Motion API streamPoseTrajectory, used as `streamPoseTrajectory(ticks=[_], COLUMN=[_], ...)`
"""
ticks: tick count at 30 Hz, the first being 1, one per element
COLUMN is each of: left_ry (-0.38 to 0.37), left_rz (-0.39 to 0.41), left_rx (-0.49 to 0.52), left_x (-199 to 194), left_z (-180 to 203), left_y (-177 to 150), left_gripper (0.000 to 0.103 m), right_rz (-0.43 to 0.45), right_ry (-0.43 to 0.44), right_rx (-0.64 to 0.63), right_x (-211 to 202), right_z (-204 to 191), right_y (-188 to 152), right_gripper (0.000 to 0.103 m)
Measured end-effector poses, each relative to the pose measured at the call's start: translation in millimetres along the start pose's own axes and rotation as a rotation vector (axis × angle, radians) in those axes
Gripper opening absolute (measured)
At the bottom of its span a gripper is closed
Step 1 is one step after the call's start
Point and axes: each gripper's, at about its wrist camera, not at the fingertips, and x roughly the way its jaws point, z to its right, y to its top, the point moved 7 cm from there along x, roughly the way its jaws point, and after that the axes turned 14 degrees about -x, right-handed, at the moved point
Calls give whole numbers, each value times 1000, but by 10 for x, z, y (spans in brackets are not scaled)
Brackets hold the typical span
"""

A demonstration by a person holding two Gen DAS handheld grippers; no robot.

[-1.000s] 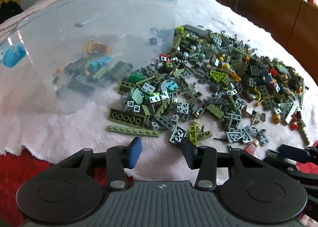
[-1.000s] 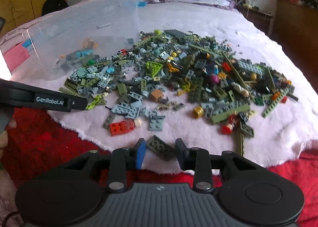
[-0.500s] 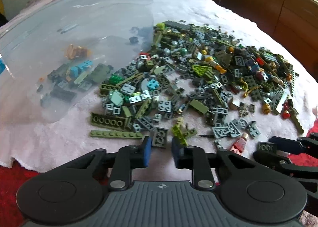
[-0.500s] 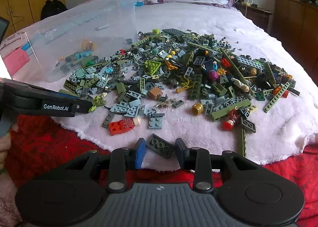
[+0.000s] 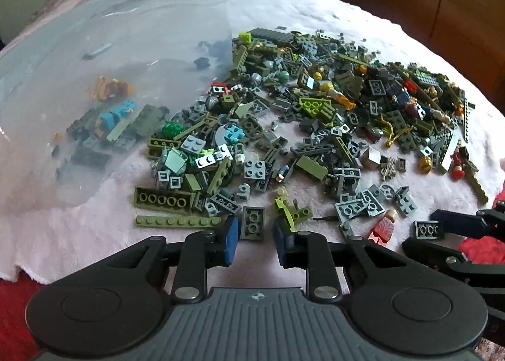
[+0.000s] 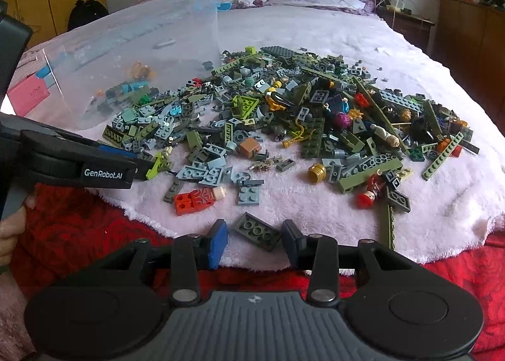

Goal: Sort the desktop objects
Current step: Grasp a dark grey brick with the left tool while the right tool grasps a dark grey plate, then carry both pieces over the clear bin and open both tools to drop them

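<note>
A heap of small building bricks (image 5: 315, 124) (image 6: 300, 117) in green, grey and blue lies on a white fluffy blanket (image 5: 79, 234). My left gripper (image 5: 254, 239) stands at the heap's near edge. A dark grey two-by-three brick (image 5: 252, 223) lies between its narrowed jaws, and a gap shows on the brick's right side. My right gripper (image 6: 255, 239) is at the blanket's front edge; its jaws are opening around another dark grey brick (image 6: 257, 231) that rests flat and untouched. In the right wrist view the left gripper (image 6: 145, 165) reaches in from the left.
A clear plastic bin (image 5: 126, 61) (image 6: 142, 39) with some sorted bricks stands at the left of the heap. A red minifigure (image 6: 202, 198) lies near the front. Red bedcover (image 6: 79, 234) borders the blanket. A hand (image 6: 12, 228) holds the left tool. Wooden cabinets (image 5: 442, 7) stand behind.
The left jaws have narrowed and the left gripper has edged forward, so the dark grey brick now sits between its tips. The right jaws have widened a little around their brick.
</note>
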Motion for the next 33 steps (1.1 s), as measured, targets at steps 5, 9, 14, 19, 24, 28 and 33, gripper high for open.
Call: streamPoseTrajectory(ticks=[5, 9, 14, 19, 24, 28, 33], left_ry=[-30, -36, -31, -46, -61, -63, -52], left_rz=[-8, 6, 19, 34, 50, 72, 107], left_rx=[-63, -77, -84, -92, -96, -110, -134], left_x=[-99, -221, -318, -414, -521, -621, -769], left_z=[-46, -69, -94, -95, -88, -112, -194], left_y=[18, 23, 45, 84, 167, 265, 428], left_gripper=[17, 17, 17, 17, 17, 17, 17], right_rz=[-1, 4, 16, 53, 76, 87, 122], right_ry=[-8, -8, -6, 14, 27, 32, 63], right_rx=[-15, -9, 1, 17, 20, 11, 9], right_x=[-10, -28, -82, -210, -297, -323, -336], right_z=[-11, -4, -10, -23, -37, -33, -51], right_y=[6, 15, 51, 162, 298, 453, 739], right_gripper=[39, 36, 36, 36, 36, 36, 36])
